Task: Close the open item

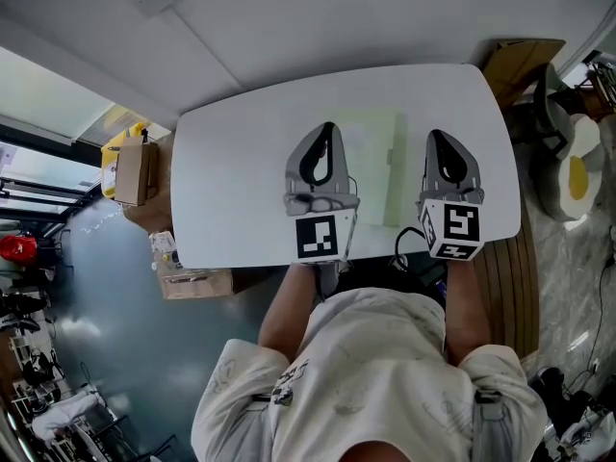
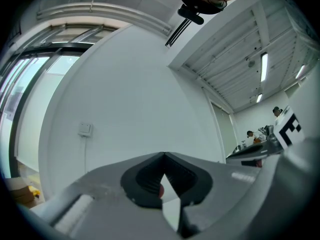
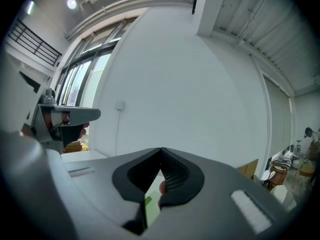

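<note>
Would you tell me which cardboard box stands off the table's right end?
The box beyond the table's far right corner; the other two sit off its left end.

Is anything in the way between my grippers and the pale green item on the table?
Nothing visible does. The item lies flat on the table between the left gripper and the right gripper, both with jaws shut.

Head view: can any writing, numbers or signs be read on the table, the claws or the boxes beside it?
No words or numbers can be read.
Marker cube of the left claw: black-and-white square pattern, not letters.
Marker cube of the right claw: likewise.
Brown cardboard box beside the white table: any print too small to read.
</note>
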Motion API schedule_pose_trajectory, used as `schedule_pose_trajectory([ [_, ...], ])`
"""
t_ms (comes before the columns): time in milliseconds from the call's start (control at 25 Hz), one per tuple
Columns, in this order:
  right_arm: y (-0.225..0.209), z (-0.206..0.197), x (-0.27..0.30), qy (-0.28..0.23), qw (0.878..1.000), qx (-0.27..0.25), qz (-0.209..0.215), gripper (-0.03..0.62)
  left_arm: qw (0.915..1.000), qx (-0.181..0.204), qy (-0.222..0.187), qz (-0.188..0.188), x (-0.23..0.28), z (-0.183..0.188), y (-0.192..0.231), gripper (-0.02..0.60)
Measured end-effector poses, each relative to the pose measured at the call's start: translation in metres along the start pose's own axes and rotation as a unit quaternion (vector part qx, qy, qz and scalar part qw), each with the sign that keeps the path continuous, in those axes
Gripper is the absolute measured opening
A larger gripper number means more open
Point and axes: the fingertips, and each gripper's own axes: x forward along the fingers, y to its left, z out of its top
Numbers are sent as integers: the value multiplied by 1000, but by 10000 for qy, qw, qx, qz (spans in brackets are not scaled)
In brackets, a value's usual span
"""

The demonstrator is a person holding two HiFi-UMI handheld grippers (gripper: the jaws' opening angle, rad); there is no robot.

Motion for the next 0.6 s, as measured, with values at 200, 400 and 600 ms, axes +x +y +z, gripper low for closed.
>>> schedule_pose_trajectory([
  [200, 11, -19, -2, 210, 9997, 44, 112, 2, 9999, -39, 104, -25, -6, -15, -3, 2],
  [400, 18, -37, -2, 435, 9985, 246, 211, 2, 9997, -93, 240, -57, -12, -33, -7, 2],
  [600, 34, -64, -6, 850, 9944, 459, 440, 22, 9992, -161, 351, -56, -21, -45, -6, 2],
])
